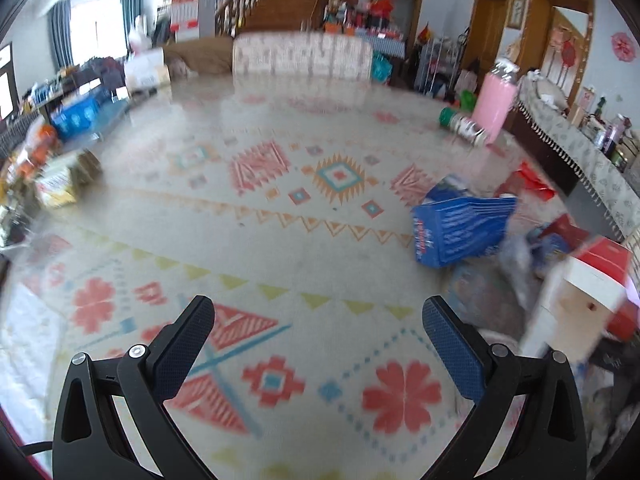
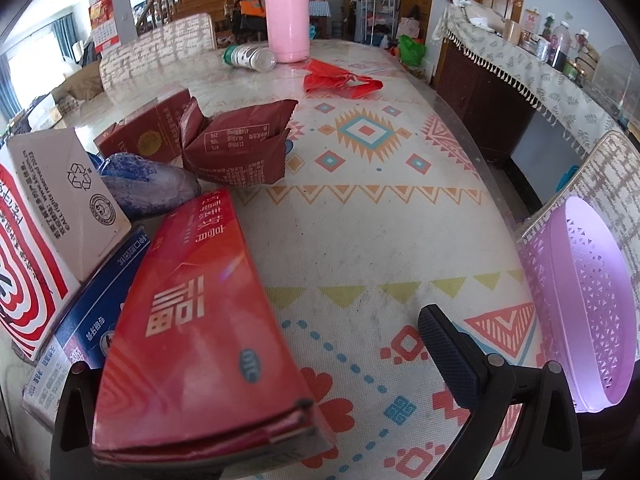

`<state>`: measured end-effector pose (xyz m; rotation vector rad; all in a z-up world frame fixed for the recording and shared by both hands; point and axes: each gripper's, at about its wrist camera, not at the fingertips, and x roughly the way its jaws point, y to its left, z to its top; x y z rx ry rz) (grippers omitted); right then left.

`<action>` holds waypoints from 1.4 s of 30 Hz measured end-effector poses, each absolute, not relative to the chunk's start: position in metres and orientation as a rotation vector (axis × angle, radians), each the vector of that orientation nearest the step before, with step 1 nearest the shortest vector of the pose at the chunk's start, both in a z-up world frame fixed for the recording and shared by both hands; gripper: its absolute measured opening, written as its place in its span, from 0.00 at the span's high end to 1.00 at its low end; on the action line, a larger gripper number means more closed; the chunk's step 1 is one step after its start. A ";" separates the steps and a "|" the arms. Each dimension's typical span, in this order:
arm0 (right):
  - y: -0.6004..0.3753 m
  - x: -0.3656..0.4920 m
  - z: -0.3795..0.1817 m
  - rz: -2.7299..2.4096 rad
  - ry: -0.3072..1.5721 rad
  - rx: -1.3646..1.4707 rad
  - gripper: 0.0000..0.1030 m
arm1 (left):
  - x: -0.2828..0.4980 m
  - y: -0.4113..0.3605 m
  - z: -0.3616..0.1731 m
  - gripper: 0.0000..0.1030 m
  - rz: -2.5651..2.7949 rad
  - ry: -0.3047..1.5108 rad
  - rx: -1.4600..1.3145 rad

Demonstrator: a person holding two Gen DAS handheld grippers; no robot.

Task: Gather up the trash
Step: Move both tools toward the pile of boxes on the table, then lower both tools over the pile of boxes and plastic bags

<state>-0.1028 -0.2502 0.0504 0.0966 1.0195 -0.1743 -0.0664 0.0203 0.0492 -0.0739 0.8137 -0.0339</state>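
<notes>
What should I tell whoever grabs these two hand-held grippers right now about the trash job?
Left hand-held gripper: open, empty, above the patterned table.
Right hand-held gripper: jaws wide; a red box lies against its left side, but a grip cannot be confirmed.
Trash on the table: blue box, red-and-white carton, crumpled blue wrapper, maroon bags, red plastic bag, tipped bottle. The pink flask stands upright behind the bottle.
Purple basket: off the table's right edge, looks empty from here.
Done: nothing visibly binned.
Left: move all the trash into the basket, probably the red box first.
</notes>
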 end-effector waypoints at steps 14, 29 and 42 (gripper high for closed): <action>-0.257 -0.180 0.063 -0.180 0.969 0.112 0.01 | -0.156 0.008 0.079 0.00 -0.024 0.672 -0.022; -0.225 -0.277 0.112 -0.134 0.701 0.126 0.01 | -0.202 -0.020 0.094 0.00 -0.109 0.609 -0.011; -0.213 -0.317 0.128 -0.229 0.525 0.056 0.01 | -0.233 -0.046 0.095 0.00 -0.121 0.534 0.079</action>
